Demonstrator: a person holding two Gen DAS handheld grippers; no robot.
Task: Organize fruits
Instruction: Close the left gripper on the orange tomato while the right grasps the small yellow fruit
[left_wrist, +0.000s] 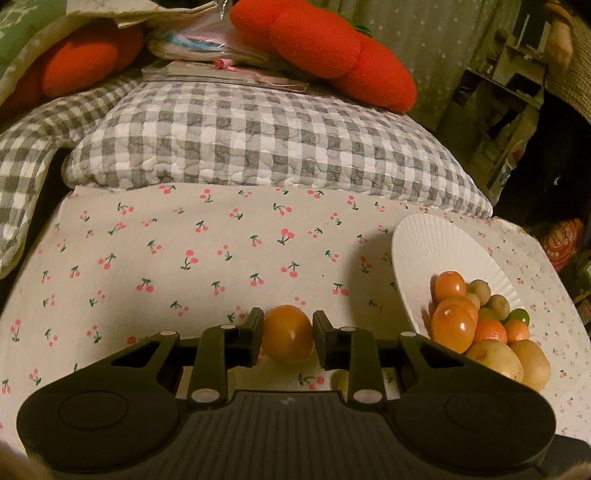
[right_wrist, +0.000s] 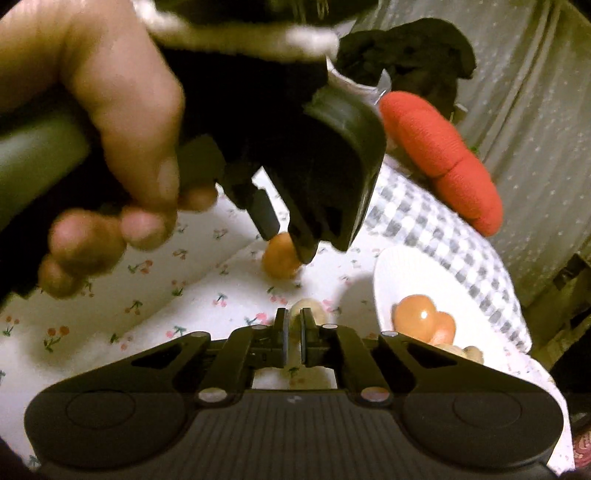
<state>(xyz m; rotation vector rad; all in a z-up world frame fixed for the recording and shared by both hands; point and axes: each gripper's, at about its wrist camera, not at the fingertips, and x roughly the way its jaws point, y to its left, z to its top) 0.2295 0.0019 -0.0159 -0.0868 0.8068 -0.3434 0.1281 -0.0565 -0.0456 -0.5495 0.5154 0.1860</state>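
My left gripper (left_wrist: 288, 334) has its jaws around an orange-red tomato (left_wrist: 289, 334) that rests on the cherry-print cloth; both pads touch its sides. The right wrist view shows the same gripper (right_wrist: 286, 251) from above on that tomato (right_wrist: 280, 256). A white ribbed plate (left_wrist: 436, 251) to the right holds tomatoes (left_wrist: 452, 326), small oranges, potatoes and a lime. My right gripper (right_wrist: 293, 341) hovers with its jaws nearly together and nothing between them, above a pale potato (right_wrist: 308, 312) lying on the cloth. The plate also shows in the right wrist view (right_wrist: 391, 280).
A grey checked quilt (left_wrist: 258, 140) lies behind the cloth, with red plush cushions (left_wrist: 325, 48) and books on it. The person's hand (right_wrist: 110, 129) on the left gripper fills the upper left of the right wrist view. Cluttered shelves (left_wrist: 517, 92) stand at the right.
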